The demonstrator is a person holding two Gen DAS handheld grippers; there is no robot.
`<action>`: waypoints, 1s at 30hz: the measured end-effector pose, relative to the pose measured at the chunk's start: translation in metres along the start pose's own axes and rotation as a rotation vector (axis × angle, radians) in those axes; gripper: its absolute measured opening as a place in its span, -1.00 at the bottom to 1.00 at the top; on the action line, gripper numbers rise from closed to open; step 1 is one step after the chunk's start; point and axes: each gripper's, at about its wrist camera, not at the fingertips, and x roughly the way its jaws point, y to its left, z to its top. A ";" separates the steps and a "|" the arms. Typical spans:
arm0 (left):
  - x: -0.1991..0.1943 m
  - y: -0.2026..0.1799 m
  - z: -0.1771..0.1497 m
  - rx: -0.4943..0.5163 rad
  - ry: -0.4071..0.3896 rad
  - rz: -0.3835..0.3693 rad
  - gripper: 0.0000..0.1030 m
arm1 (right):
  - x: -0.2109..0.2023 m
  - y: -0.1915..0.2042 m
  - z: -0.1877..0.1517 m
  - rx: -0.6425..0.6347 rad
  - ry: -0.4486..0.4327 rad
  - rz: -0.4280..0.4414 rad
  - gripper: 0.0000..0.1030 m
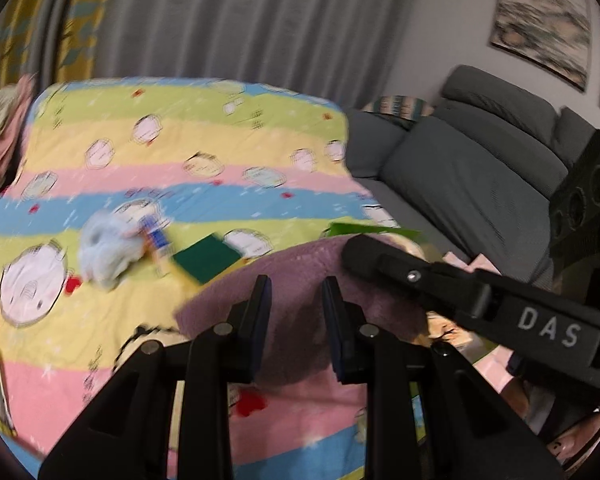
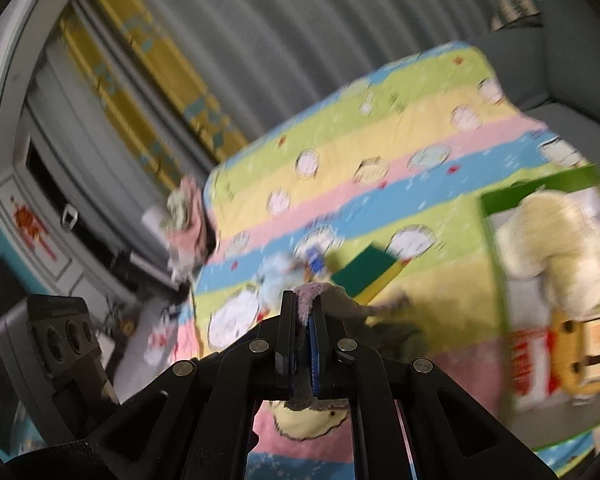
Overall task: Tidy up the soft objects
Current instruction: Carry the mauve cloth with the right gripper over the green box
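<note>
Both grippers hold one purple towel [image 1: 300, 272] above the striped quilt [image 1: 180, 152], one at each side, likely so it hangs spread for folding or for carrying to the green box [image 2: 496, 200] at the right. The right gripper [image 2: 303, 312] is clenched on a fluffy edge. The left gripper [image 1: 296, 292] shows a gap between its jaws with towel in it; it seems pinched lower down. A sponge [image 1: 206, 258] and pale blue cloth [image 1: 104, 248] lie loose on the quilt, unsorted.

Grey sofa [image 1: 460, 176] (wall side); grey curtain [image 1: 240, 20]; framed picture [image 1: 540, 20]
</note>
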 end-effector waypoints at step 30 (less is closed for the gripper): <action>0.123 -0.130 -0.015 0.114 0.251 -0.186 -0.51 | -0.091 -0.176 0.018 0.391 -0.174 -0.389 -0.85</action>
